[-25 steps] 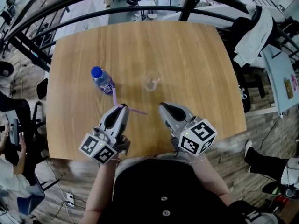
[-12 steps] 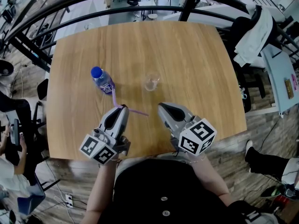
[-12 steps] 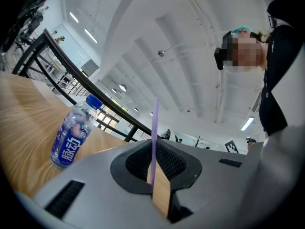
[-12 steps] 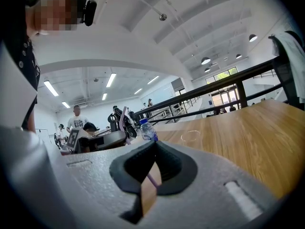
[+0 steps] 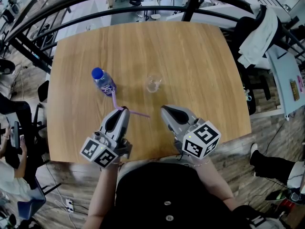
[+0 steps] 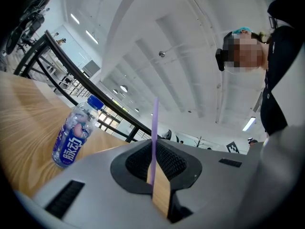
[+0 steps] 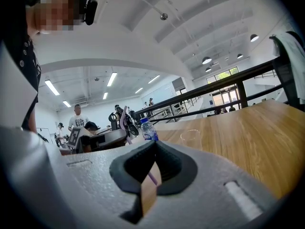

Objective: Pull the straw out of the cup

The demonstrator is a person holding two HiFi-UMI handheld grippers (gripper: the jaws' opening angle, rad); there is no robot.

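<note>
Purple bendy straw [image 5: 138,113] is already clear of the cup, by the look of it. The left gripper [image 5: 122,110] is clamped on it right around the bend. In the left gripper view the straw [image 6: 154,128] runs straight up out of the closed jaws, pinched between the pads. From the head view, one leg sticks out away from the person toward the blue-capped drink bottle [image 5: 104,81]. The other leg runs sideways toward the right gripper [image 5: 165,109], with its tip stopping short of it.

The clear cup [image 5: 154,83] stands upright on the wooden counter [image 5: 200,56], farther out than both grippers and roughly between them. Nothing's visible in it. The straw sits on the near-left side of the cup, well apart from it, and no part of it touches the rim.

Right gripper's jaws are together with nothing in them. Its own view shows just a thin slit with counter wood and a sliver of purple through it. That sliver is the straw's loose end out ahead, not something it's holding. The cup [image 7: 190,137] and bottle [image 7: 148,129] sit out past it.

Judgement call: the pull itself looks done. Left has the straw, so what's left is probably just laying it down on the counter. There looks to be room near the grippers to do that without bumping the cup or bottle.
</note>
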